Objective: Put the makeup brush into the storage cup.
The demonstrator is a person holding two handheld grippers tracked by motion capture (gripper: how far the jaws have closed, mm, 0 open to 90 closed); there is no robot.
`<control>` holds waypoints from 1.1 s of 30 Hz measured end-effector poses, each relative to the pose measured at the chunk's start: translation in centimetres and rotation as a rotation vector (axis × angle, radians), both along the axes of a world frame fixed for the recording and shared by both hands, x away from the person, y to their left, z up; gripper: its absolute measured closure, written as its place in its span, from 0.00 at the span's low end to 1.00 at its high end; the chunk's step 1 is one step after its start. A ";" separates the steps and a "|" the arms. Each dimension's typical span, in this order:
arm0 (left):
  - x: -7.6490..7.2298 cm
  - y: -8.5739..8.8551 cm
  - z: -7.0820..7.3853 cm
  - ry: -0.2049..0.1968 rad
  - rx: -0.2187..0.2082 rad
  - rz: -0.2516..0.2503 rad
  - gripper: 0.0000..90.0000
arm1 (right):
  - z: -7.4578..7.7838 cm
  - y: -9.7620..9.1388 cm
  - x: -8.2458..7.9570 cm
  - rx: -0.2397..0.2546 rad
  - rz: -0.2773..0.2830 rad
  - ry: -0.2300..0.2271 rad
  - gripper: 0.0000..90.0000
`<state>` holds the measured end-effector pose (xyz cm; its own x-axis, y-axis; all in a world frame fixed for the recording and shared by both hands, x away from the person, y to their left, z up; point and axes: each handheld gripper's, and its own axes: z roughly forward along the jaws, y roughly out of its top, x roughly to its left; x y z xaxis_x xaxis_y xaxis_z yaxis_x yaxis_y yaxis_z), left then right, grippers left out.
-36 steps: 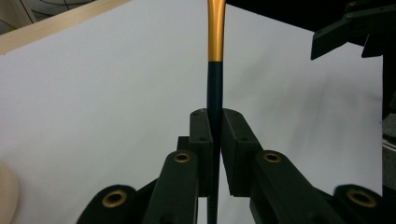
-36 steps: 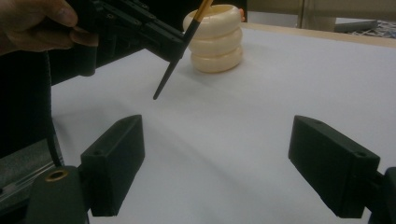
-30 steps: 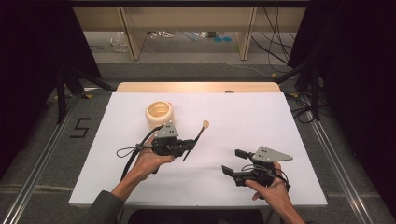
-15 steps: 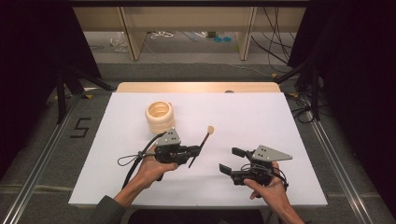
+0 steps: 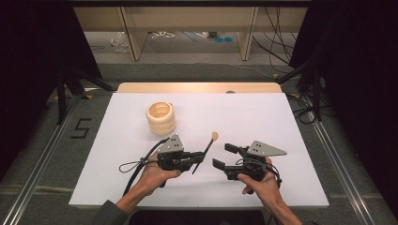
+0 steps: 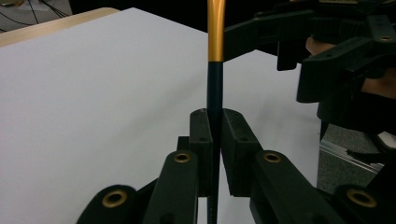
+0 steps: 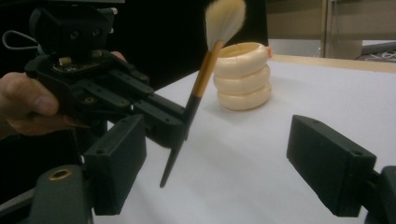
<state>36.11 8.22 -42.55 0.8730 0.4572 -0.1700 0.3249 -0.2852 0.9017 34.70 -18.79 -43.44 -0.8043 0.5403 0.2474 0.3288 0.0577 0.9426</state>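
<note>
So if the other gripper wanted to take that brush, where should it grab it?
Probably the gold stretch of the brush handle, between the soft bristle tip and the left gripper, which is shut on the black part. The brush stands tilted in the air, bristles up, so the open right gripper could come in level from its own side with one jaw either side of the stem.

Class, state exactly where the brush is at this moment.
In the high view the brush is clamped in the left gripper, lifted over the white table, between the cream ringed holder and the open right gripper.
</note>
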 end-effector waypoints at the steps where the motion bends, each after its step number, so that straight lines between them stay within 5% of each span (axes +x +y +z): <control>1: -0.1 -0.1 0.0 0.005 -0.003 0.003 0.92 | 0.1 0.0 0.0 -0.004 0.007 0.014 0.25; 9: -0.3 -0.2 0.1 0.011 -0.013 -0.007 0.92 | 0.4 1.3 0.8 0.075 0.030 0.019 0.35; 33: -0.5 -0.4 0.2 -0.001 -0.017 -0.019 0.92 | 0.1 2.3 1.5 0.166 0.069 0.094 0.69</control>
<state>35.65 7.86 -42.33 0.8816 0.4376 -0.1767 0.3186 -0.2758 0.9069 36.25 -16.44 -43.34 -0.8072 0.4300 0.4043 0.4166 -0.0703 0.9064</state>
